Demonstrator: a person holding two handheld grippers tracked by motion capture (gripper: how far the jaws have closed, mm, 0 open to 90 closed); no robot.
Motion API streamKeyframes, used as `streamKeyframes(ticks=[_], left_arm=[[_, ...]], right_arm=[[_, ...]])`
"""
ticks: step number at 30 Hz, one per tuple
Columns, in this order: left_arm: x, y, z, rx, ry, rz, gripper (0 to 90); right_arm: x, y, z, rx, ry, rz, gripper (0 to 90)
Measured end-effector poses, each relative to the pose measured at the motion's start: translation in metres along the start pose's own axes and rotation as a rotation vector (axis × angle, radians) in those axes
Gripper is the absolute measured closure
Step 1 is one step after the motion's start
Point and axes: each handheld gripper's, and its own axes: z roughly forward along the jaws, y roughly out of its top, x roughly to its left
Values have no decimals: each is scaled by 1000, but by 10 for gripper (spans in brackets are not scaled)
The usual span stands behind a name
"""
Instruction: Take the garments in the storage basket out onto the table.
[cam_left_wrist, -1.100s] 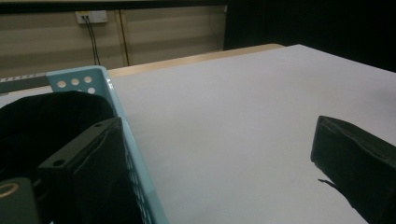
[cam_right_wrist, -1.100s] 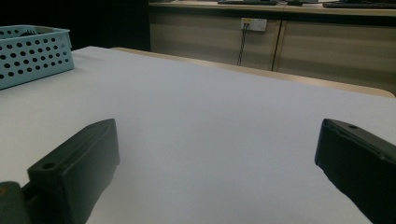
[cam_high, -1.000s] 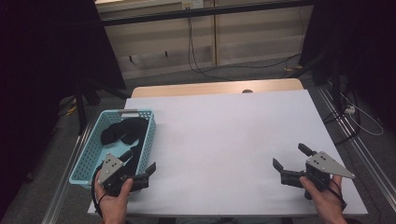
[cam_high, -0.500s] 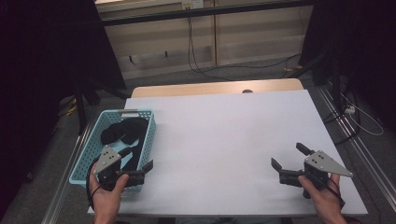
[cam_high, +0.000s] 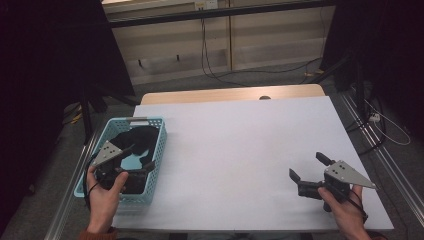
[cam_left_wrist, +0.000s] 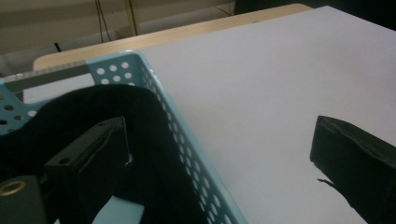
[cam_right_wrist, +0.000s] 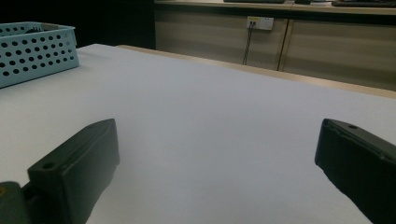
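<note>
Straddling the light-blue perforated basket wall above black cloth, the left gripper gapes wide, while the right gripper hangs equally spread over the white table.

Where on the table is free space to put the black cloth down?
The white table is bare between the blue basket and the right gripper, and up to its far edge. It is crowded inside the basket, where the black cloth and left gripper meet.
</note>
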Motion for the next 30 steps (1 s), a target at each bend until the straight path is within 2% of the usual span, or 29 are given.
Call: streamKeyframes(ticks=[3,4,5,7,11,18,22,26,30], left_arm=[[6,8,7,19,23,-23,57],[9,10,10,31,21,-41,63],[11,12,13,37,37,-53,64],[15,15,17,32,63,-42,63],[20,19,25,35,46,-39,57],[32,30,38,57,66,-57,55],[42,33,49,79,71,-76,52],[51,33,59,102,82,-76,50],[58,33,68,129,107,-54,63]], right_arm=[[0,-1,0,2,3,-1,0],[0,-1,0,2,3,0,0],[-1,-1,0,0,3,-1,0],[-1,-1,0,0,3,1,0],[0,-1,1,7,10,-2,0],[1,-1,2,8,16,-7,0],[1,0,3,9,15,-8,0],[2,0,2,9,17,-9,0],[2,0,3,11,19,-12,0]])
